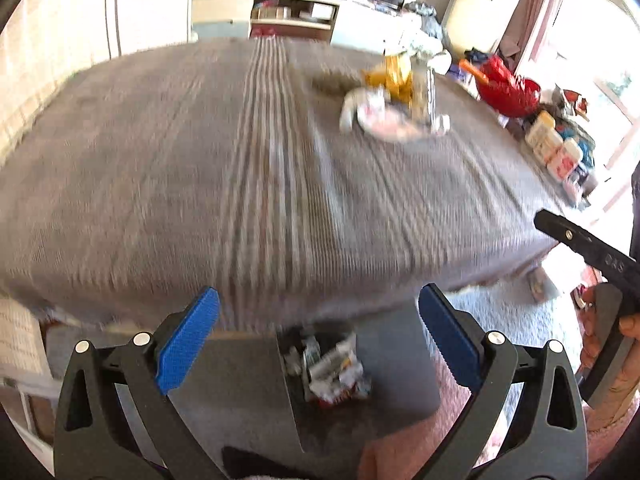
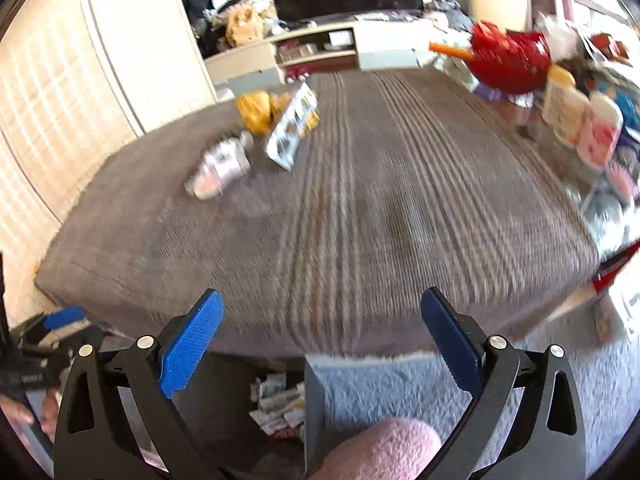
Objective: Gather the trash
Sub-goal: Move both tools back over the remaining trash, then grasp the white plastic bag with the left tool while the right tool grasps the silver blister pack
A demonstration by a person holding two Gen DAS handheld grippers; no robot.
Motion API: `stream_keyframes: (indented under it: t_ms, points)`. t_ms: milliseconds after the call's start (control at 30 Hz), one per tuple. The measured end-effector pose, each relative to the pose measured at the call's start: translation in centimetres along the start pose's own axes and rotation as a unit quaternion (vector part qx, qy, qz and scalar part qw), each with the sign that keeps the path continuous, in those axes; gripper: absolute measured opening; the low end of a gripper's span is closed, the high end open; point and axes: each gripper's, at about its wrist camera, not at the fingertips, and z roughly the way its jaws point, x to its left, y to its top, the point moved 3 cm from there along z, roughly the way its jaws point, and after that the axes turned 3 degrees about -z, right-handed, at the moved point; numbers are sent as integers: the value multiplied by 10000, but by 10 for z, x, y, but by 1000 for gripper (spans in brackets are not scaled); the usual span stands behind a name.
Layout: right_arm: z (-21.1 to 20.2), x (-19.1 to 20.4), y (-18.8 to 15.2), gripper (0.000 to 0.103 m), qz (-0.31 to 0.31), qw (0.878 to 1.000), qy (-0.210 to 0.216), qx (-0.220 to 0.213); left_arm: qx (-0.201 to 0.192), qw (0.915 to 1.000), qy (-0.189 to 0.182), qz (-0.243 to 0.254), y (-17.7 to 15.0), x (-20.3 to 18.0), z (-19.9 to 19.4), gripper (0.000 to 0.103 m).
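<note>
Nearest us, both sets of jaws stand wide apart with nothing between them: the left gripper (image 1: 319,336) and the right gripper (image 2: 322,338) each hover over the near edge of the bed (image 1: 160,184); below them, on the floor against the bed, we see a grey bin (image 1: 400,364) already holding crumpled wrappers (image 1: 332,368), and the right wrist view shows the same bin (image 2: 314,396) with its wrappers (image 2: 276,404); a pink knee (image 2: 384,448) lies just beside it. Farther out, on the striped grey cover, the trash lies in a loose cluster: a white-pink wrapper (image 2: 220,168), a yellow bag (image 2: 256,110) and a flat printed pack (image 2: 294,128), well apart from both grippers; both views are blurred. Beyond the bed's right side we see a red bowl (image 2: 508,62) among jars (image 2: 576,120).
</note>
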Motion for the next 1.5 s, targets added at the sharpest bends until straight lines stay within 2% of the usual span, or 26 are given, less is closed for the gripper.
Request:
stream_keyframes:
  t_ms: [267, 467, 567, 700, 900, 967, 1033, 1133, 1367, 1433, 1500]
  points:
    - [11, 5, 62, 99, -7, 9994, 210, -260, -562, 9978, 127, 313, 76, -7, 12, 95]
    - [63, 16, 107, 99, -53, 9999, -7, -109, -624, 9969, 46, 468, 107, -20, 32, 94]
    - [92, 24, 120, 98, -182, 9996, -213, -15, -582, 9966, 14, 578, 116, -26, 46, 89]
    - [125, 27, 126, 82, 13, 9995, 82, 300, -549, 9950, -12, 829, 124, -36, 67, 81]
    - [164, 15, 127, 53, 499, 9955, 411, 689, -450, 9947, -60, 922, 135, -45, 99, 80]
    - [170, 13, 125, 42, 479, 9950, 495, 720, -376, 9946, -119, 960, 138, -51, 109, 75]
    - [169, 14, 124, 40, 463, 9954, 491, 677, -320, 9943, -147, 1008, 141, -56, 118, 66]
    - [163, 7, 125, 37, 482, 9960, 514, 556, -287, 9940, -183, 1035, 147, -59, 129, 59]
    - [148, -1, 116, 35, 368, 9971, 506, 442, -104, 9942, -265, 1036, 152, -57, 145, 44]
    - [144, -2, 114, 35, 272, 9979, 430, 402, -95, 9941, -257, 1052, 154, -57, 145, 30]
    - [140, -2, 113, 35, 240, 9981, 424, 380, -83, 9939, -245, 1073, 154, -58, 144, 24]
